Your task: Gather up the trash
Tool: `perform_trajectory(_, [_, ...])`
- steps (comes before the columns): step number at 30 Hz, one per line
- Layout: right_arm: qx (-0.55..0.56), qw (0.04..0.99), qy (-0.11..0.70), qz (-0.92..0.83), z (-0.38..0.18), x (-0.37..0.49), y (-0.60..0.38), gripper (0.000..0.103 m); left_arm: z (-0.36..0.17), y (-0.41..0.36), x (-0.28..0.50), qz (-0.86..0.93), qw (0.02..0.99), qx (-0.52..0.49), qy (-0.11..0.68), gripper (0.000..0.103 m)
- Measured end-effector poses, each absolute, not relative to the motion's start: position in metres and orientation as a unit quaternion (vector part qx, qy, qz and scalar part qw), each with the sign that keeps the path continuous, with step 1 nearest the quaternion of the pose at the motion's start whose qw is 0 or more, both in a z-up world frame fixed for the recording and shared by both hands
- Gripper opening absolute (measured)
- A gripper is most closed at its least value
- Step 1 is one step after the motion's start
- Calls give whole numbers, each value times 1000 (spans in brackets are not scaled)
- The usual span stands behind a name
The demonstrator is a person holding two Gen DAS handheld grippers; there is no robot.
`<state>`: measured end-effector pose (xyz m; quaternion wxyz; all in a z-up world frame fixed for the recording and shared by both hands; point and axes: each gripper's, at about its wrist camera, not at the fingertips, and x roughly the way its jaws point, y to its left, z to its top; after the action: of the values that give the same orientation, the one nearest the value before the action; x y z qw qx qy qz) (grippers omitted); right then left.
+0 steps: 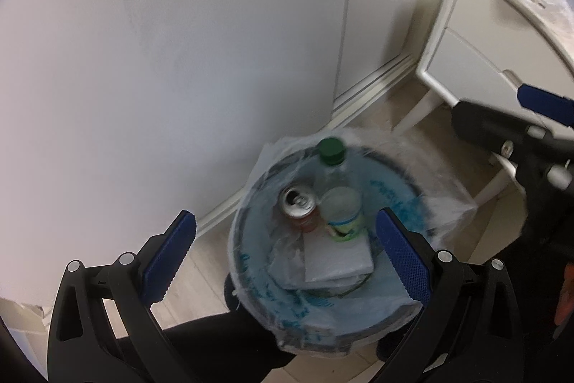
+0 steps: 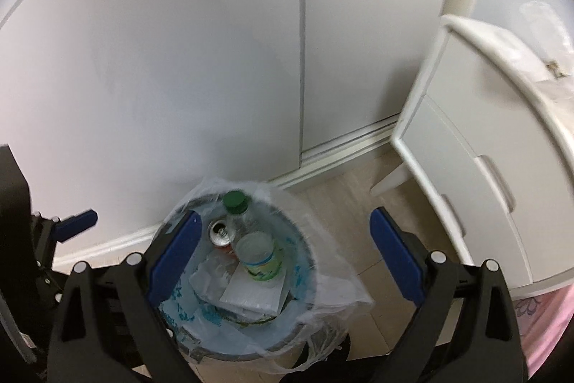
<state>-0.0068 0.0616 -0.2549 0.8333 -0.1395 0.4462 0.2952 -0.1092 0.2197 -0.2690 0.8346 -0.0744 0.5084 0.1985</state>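
A round trash bin (image 1: 251, 279) lined with a clear plastic bag stands on the floor by the wall; it also shows in the right wrist view (image 2: 305, 279). Inside it are a green-capped clear bottle (image 1: 332, 155), an opened can (image 1: 297, 203), a plastic cup with a green label (image 1: 342, 210) and white paper (image 1: 337, 257). The same bottle (image 2: 236, 203), can (image 2: 220, 232) and cup (image 2: 258, 255) show in the right wrist view. My left gripper (image 1: 285, 261) is open and empty above the bin. My right gripper (image 2: 283, 261) is open and empty above the bin.
A white nightstand (image 1: 477, 34) with drawers stands to the right of the bin, and shows in the right wrist view (image 2: 477, 146). A white wall and baseboard (image 1: 362, 96) run behind. The floor (image 2: 358, 203) is light wood. The right gripper (image 1: 520, 128) appears in the left wrist view.
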Motion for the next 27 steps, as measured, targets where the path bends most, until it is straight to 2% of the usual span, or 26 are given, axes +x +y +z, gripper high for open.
perform_trajectory(18, [-73,914,340,208,-120,56,-57,92,-153,114,-14,93,901,10,424,97])
perform_trajectory(27, [-33,933,326,147,-88,100,-136,92,-113,63,29,45,915,29,401,97])
